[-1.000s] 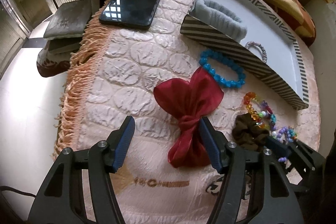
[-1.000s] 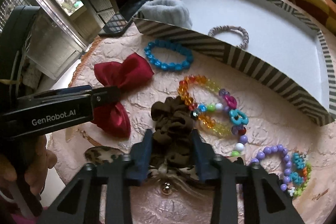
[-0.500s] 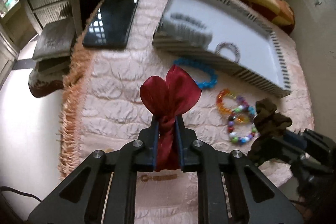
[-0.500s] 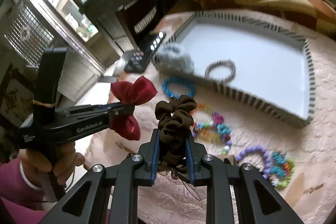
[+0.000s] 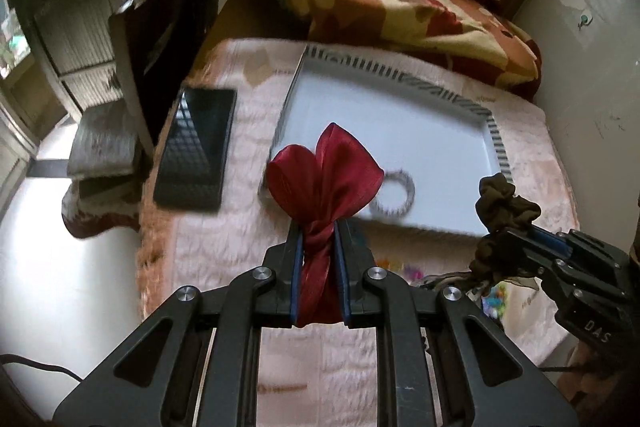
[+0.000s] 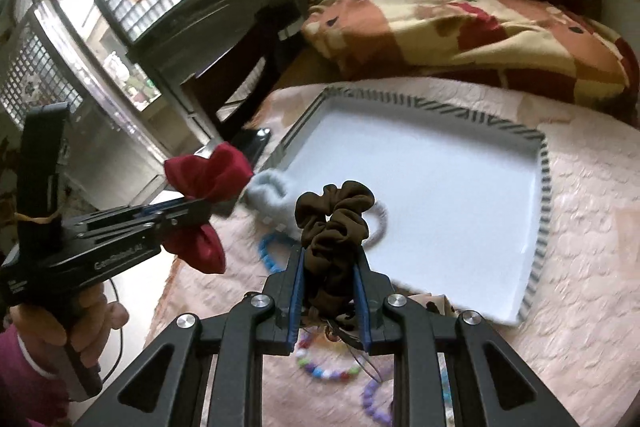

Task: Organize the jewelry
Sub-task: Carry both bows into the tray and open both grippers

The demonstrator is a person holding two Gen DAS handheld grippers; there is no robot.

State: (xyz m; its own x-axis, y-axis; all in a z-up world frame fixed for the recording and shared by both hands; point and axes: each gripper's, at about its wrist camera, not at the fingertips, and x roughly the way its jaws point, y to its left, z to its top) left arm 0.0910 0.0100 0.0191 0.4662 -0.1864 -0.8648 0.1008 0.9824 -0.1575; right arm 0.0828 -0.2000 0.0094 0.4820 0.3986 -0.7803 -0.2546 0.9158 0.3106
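Observation:
My left gripper [image 5: 318,239] is shut on a dark red satin bow [image 5: 322,179] and holds it in the air above the near edge of a white tray with a striped rim [image 5: 496,143]. My right gripper [image 6: 330,267] is shut on a brown scrunchie [image 6: 334,223], also lifted above the tray [image 6: 540,195]. Each gripper shows in the other's view, the bow [image 6: 208,175] at left and the scrunchie [image 5: 504,211] at right. A grey hair tie [image 5: 394,193] and a grey fluffy scrunchie [image 6: 268,197] lie in the tray.
A black phone [image 5: 196,147] lies left of the tray on the pink quilted cloth [image 5: 224,239]. A blue bead bracelet [image 6: 266,255] and coloured bead bracelets [image 6: 328,371] lie on the cloth before the tray. A patterned blanket [image 6: 460,27] is behind.
Both grippers closed on their items, the bow and the scrunchie, lifted them off the cloth, and have risen and moved forward toward the tray.

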